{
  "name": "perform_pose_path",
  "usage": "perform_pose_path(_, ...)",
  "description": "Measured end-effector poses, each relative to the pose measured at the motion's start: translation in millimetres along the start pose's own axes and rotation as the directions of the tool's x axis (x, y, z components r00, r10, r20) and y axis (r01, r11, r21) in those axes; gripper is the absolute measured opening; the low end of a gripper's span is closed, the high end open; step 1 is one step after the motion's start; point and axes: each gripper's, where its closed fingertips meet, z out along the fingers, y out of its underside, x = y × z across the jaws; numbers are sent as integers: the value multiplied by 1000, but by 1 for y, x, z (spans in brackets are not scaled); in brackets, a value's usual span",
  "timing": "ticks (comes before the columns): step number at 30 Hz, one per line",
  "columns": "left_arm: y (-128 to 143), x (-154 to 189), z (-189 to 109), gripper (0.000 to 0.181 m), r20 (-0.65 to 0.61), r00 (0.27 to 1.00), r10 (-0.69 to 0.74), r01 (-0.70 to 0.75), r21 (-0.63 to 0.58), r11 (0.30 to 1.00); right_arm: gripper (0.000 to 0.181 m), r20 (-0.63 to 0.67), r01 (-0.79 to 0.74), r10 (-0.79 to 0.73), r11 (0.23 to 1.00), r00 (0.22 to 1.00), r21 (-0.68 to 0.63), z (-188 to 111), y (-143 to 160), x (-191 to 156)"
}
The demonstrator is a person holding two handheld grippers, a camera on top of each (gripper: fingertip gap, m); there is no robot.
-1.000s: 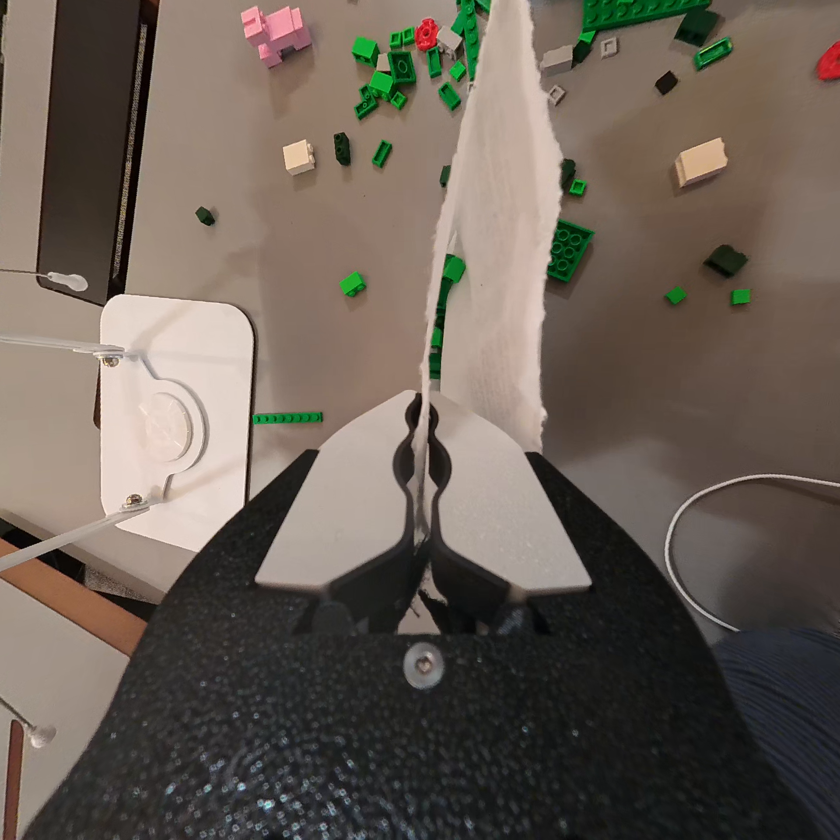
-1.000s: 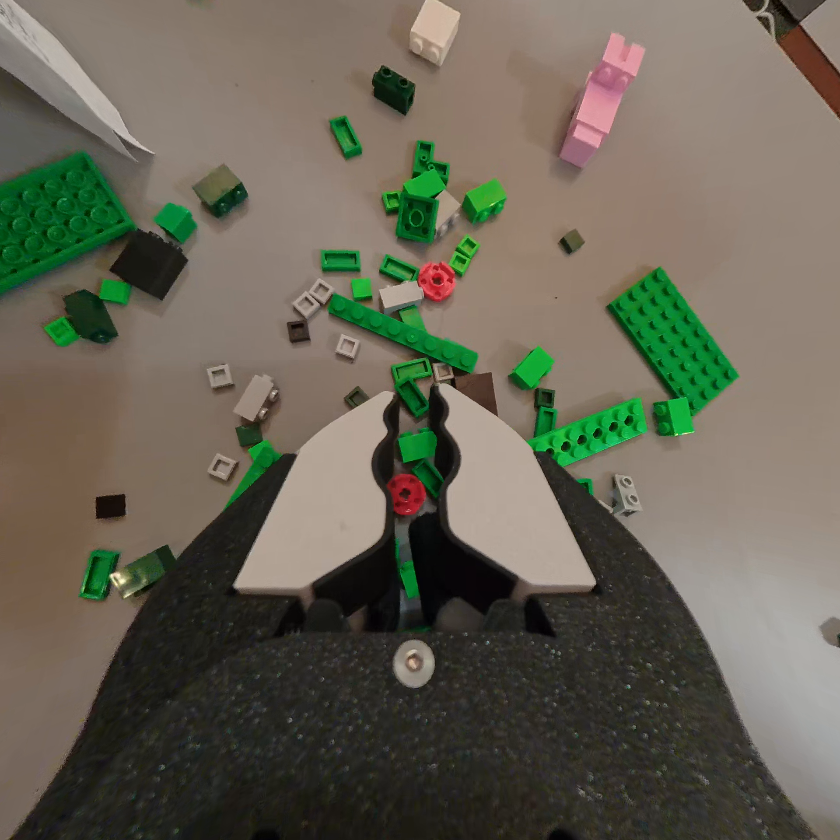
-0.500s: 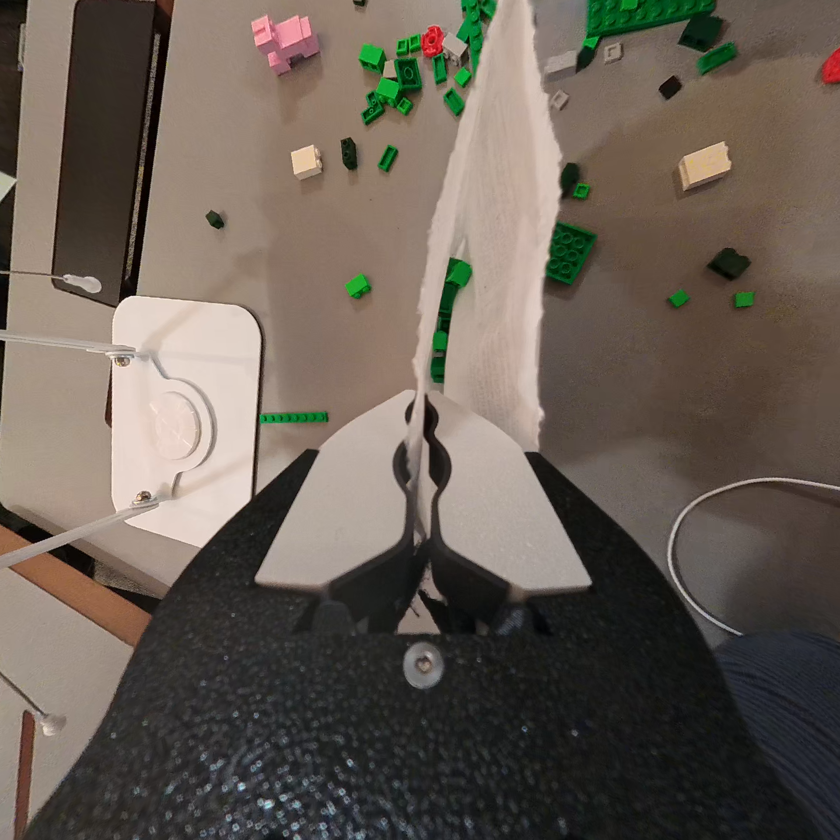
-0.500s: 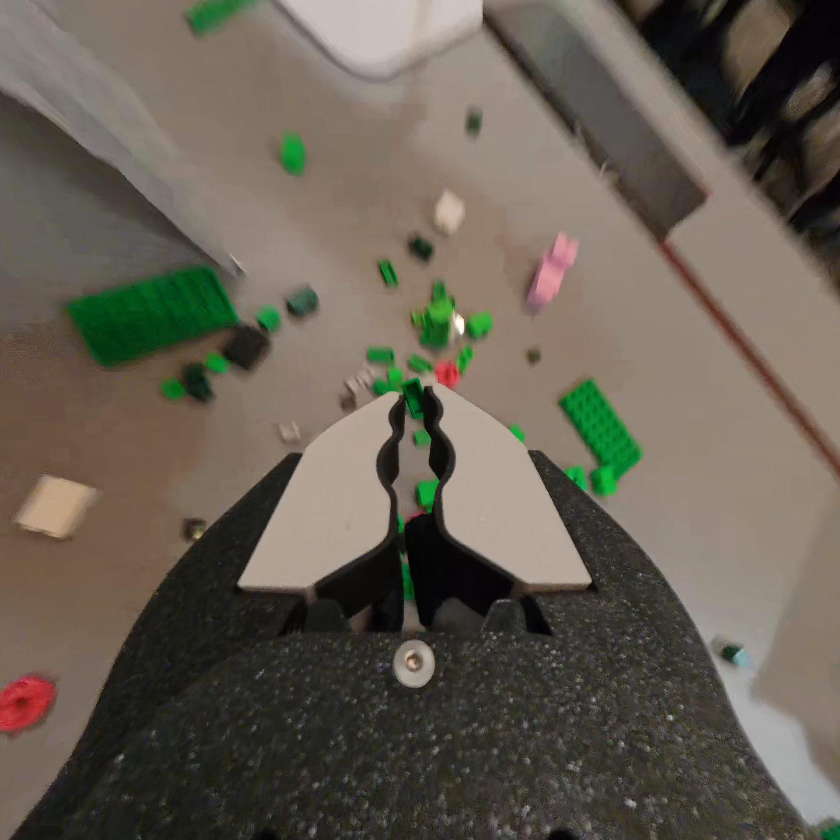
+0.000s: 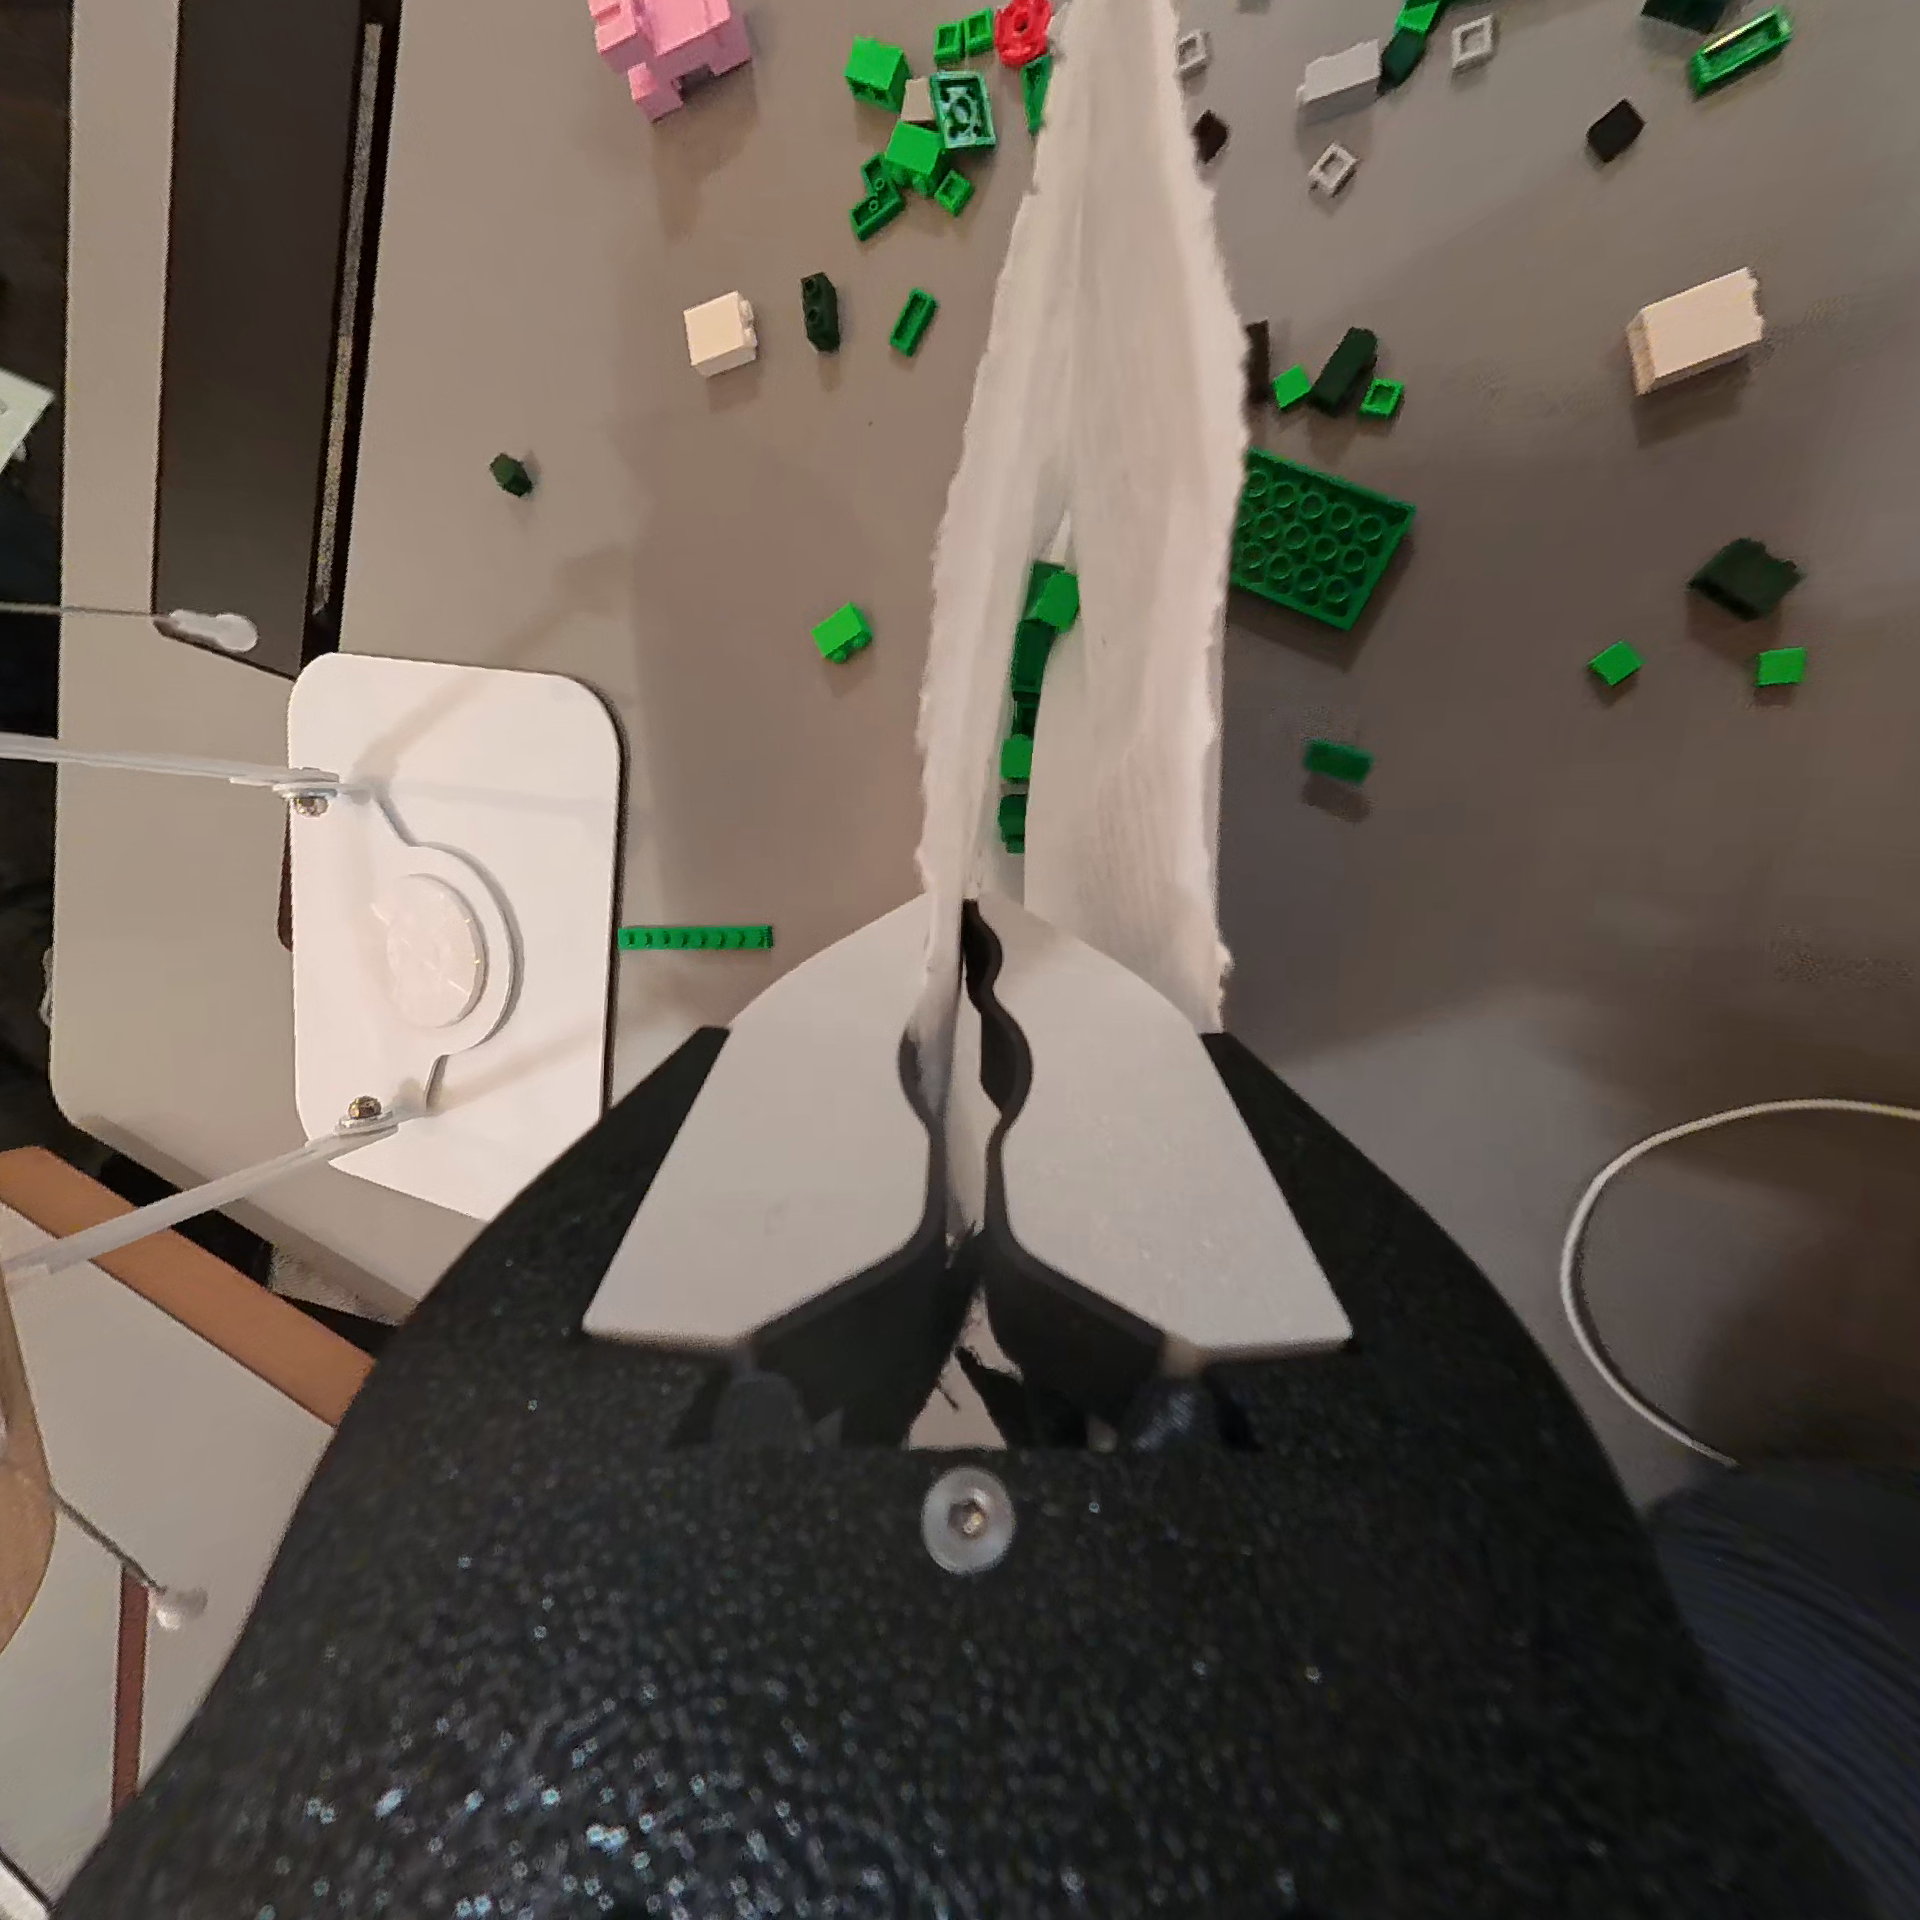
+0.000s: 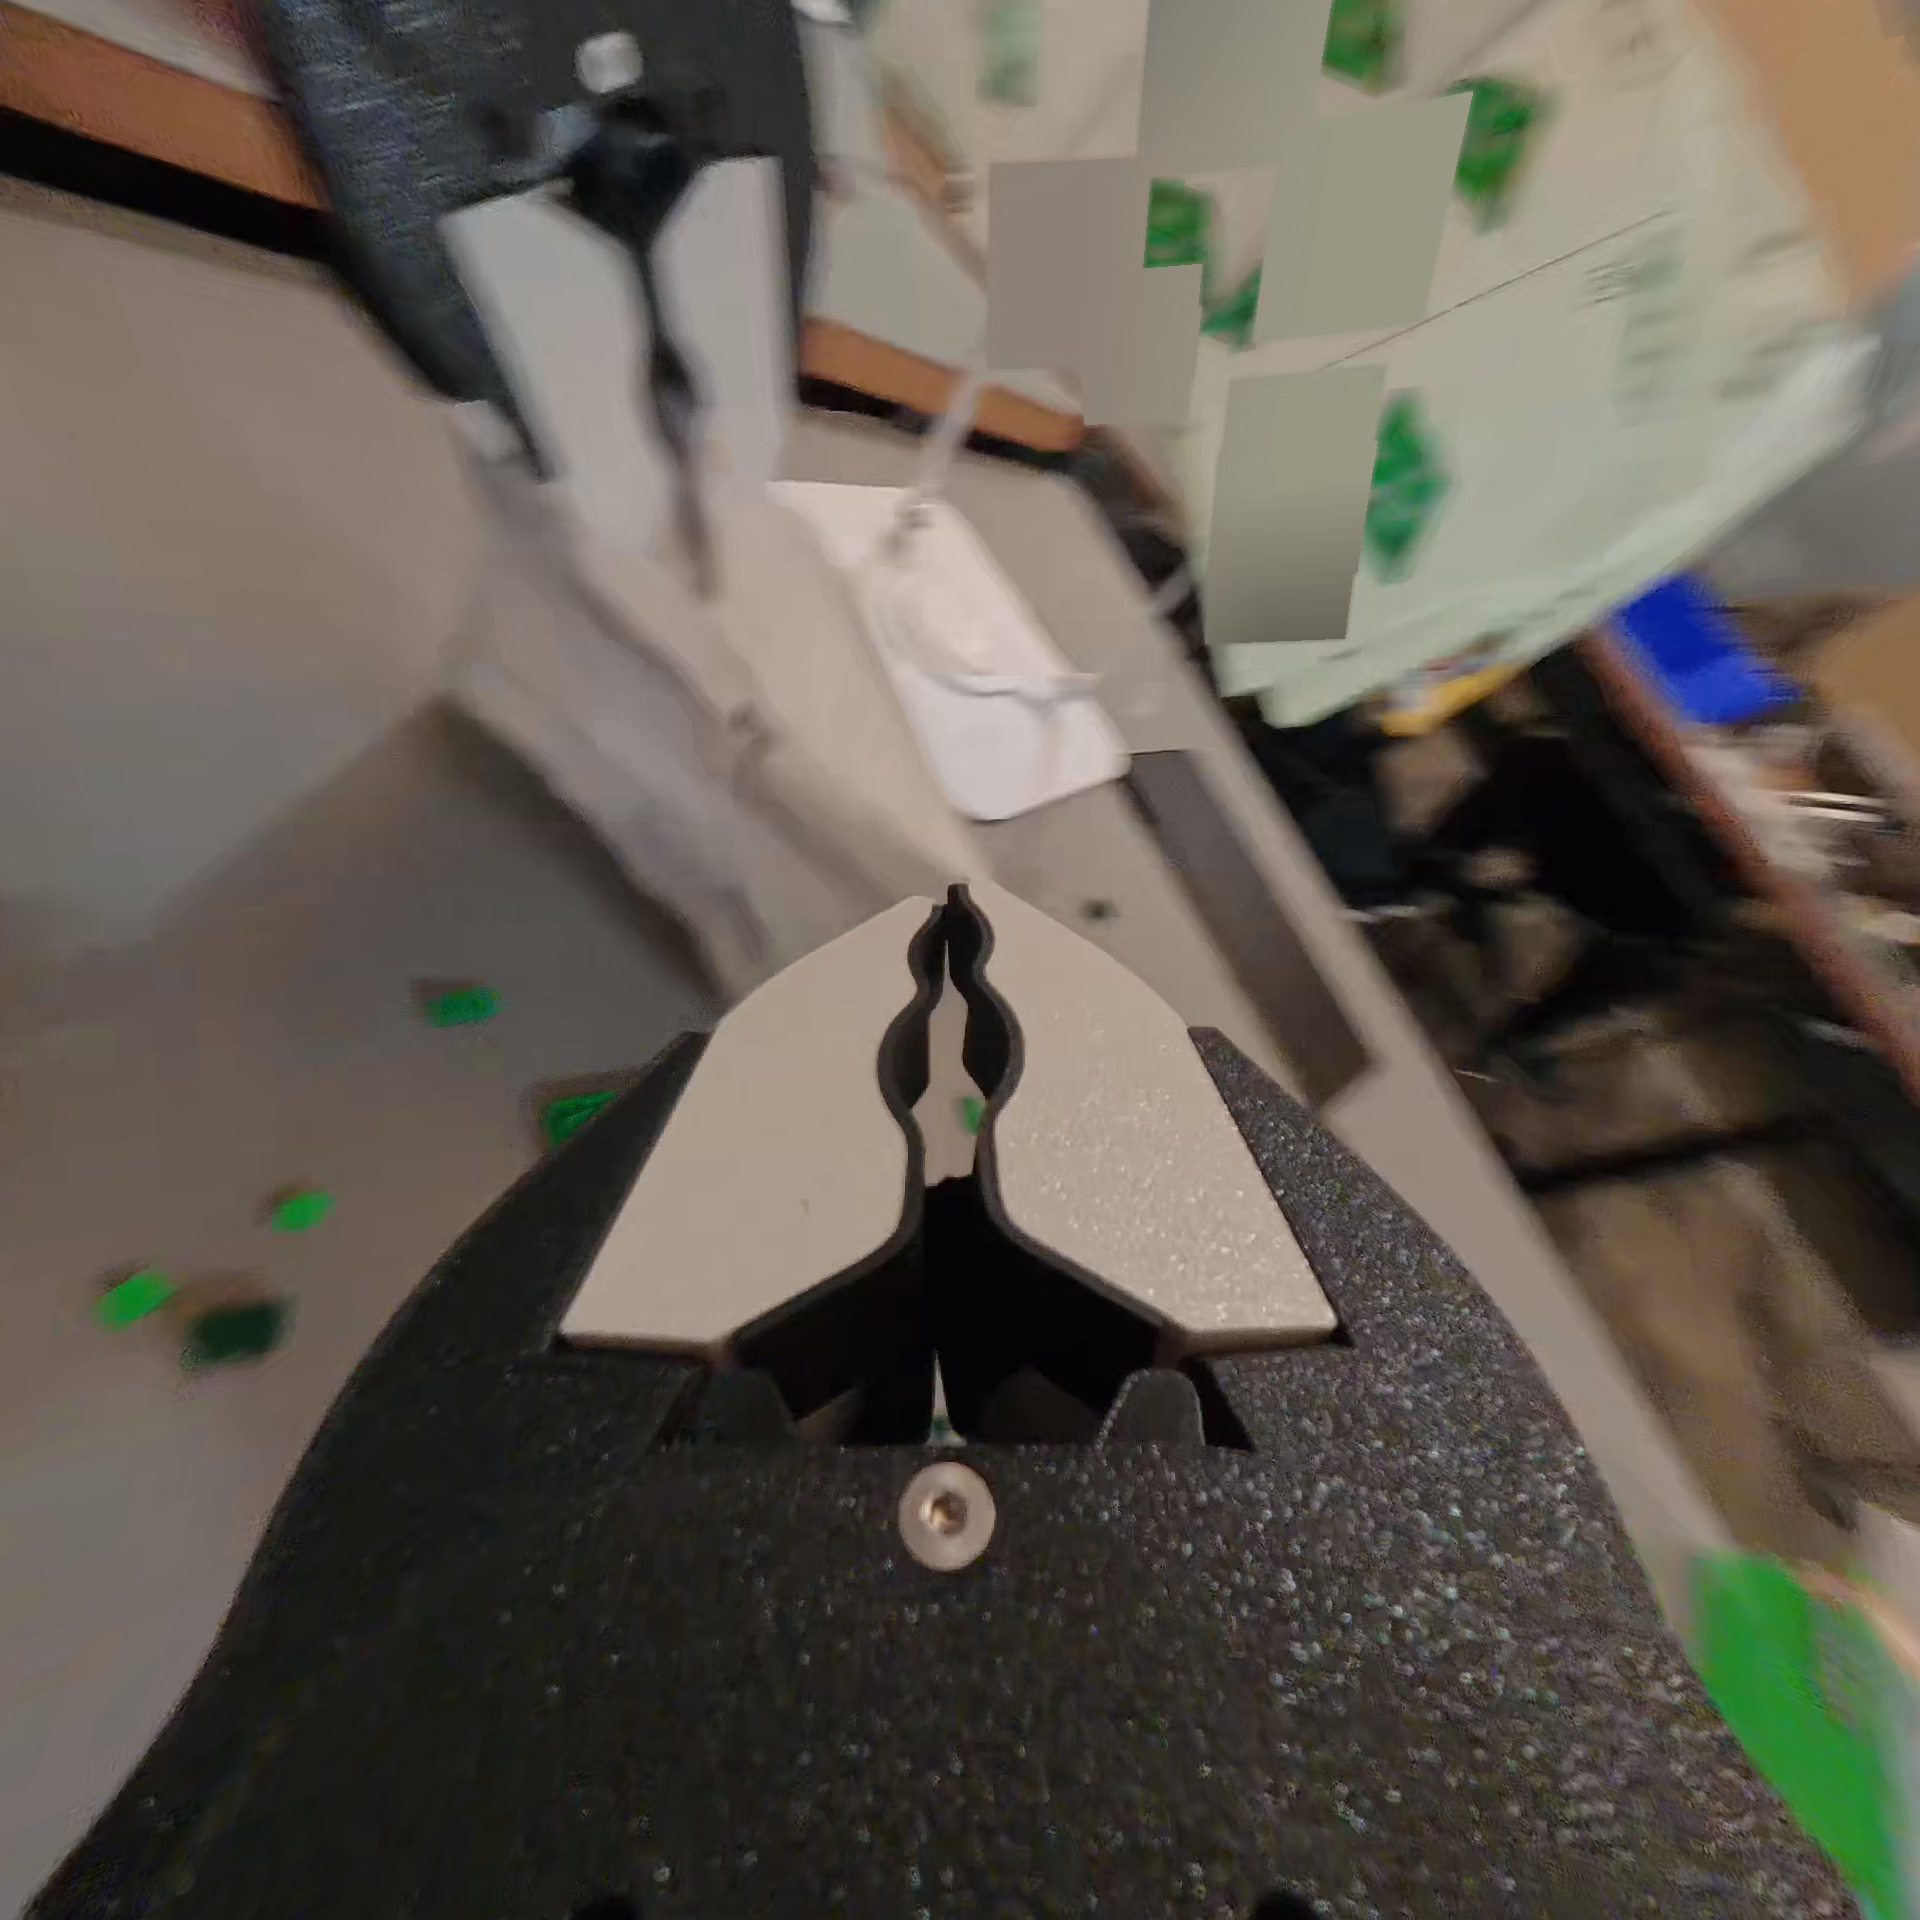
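My left gripper [image 5: 961, 914] is shut on a white paper towel [image 5: 1101, 468], which hangs in a long torn strip over the grey table [image 5: 727, 520]. Loose green bricks [image 5: 1314, 535] and a pink brick figure [image 5: 670, 42] lie scattered below it. My right gripper [image 6: 954, 909] is shut with its tips touching and nothing between them, held above the table [image 6: 208, 623]. Its view is blurred. It faces the left gripper [image 6: 665, 312], which shows far off with the paper towel [image 6: 686, 748] hanging from it.
A white stand base [image 5: 447, 914] with thin rods sits at the table's left edge; it also shows in the right wrist view [image 6: 987, 675]. White bricks [image 5: 719, 335] and a white cable [image 5: 1621, 1195] lie on the table. A pale green printed sheet [image 6: 1558, 468] hangs beyond the edge. It is some 25 centimetres from my right tips to the pink brick figure [image 5: 670, 42].
My right gripper has lifted off the brick pile, swung round toward the left gripper and the table edge, and its jaws have closed. My left gripper still holds the towel, a little lower.
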Motion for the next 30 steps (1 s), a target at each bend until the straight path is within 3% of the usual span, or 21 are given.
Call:
perform_pose_path(3,4,-5,-3,0,14,1000,-21,21,5,1000,11,330,-59,64,998,942,-27,2,22,-52)
perform_pose_path(8,11,-9,-6,0,29,999,-46,46,2,999,21,548,22,46,993,835,-116,30,50,-123)
perform_pose_path(11,11,-9,-8,0,34,998,-46,46,4,999,26,580,39,87,979,810,-201,50,65,-144)
perform_pose_path(15,10,-9,-9,0,32,999,-43,43,8,999,27,623,-117,292,945,726,-306,60,63,-161)
perform_pose_path(22,12,-9,-9,0,23,998,-53,52,13,999,30,526,-67,267,928,807,-367,70,73,-158)
perform_pose_path(26,12,-7,-10,0,22,999,-50,49,16,999,16,526,-70,269,928,807,-367,69,72,-162)
perform_pose_path(30,11,-7,-11,0,24,999,-47,46,20,999,16,506,-68,245,937,827,-343,68,68,-156)
